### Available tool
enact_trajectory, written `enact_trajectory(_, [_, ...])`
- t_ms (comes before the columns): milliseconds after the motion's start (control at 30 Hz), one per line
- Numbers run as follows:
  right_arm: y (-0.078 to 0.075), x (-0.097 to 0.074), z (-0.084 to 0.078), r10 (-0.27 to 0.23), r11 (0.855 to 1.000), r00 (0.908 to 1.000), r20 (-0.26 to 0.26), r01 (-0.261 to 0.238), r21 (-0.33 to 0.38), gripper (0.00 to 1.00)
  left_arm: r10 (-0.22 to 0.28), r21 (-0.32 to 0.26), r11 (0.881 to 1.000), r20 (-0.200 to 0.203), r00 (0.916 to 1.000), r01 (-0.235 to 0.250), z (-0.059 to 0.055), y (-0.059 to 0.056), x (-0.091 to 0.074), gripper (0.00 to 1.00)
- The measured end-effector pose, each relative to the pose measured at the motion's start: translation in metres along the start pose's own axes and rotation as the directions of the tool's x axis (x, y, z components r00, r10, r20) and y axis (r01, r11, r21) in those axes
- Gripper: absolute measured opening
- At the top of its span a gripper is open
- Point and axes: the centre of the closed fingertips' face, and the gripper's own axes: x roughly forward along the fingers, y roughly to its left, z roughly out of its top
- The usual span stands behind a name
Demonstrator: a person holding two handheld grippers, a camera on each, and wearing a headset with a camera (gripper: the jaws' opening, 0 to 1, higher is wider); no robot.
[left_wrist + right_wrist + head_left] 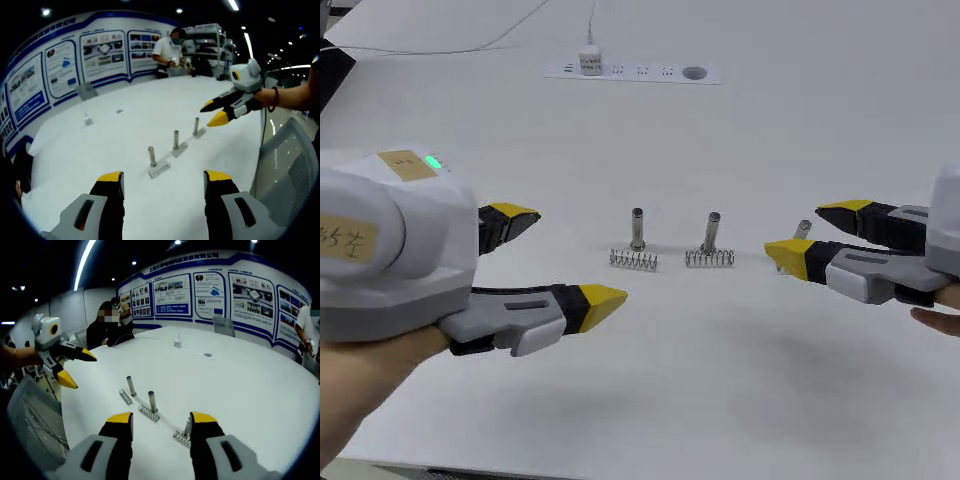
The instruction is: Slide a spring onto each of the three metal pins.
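Head view: left gripper [578, 255] and right gripper [795, 228], jaws wide apart, both empty.

white power strip [632, 72] on the table [720, 380] — a charger [590, 58] plugged in.

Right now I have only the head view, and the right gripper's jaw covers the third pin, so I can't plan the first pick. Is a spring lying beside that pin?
Observer: Yes. In the right gripper view a spring lies flat at the foot of the third pin, not on it.
Operator: Is the pin standing straight?
Observer: Yes, the left gripper view shows it upright, with the spring beside its base.
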Motion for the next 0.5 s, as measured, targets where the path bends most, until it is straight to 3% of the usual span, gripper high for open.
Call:
enact_trajectory(233, [0.005,-0.001,0.001,0.023,1.0,0.9994,0.027,-0.023,0.019,0.48,-0.067,0.004,0.998,-0.005,0.9977,0.067,-0.007,0.003,0.025,0.6])
enact_trajectory(500, [0.017,-0.003,0.001,0.072,0.997,0.9965,0.042,-0.072,-0.001,0.53,-0.108,0.035,0.993,-0.013,0.994,0.109,-0.019,0.011,0.05,0.52])
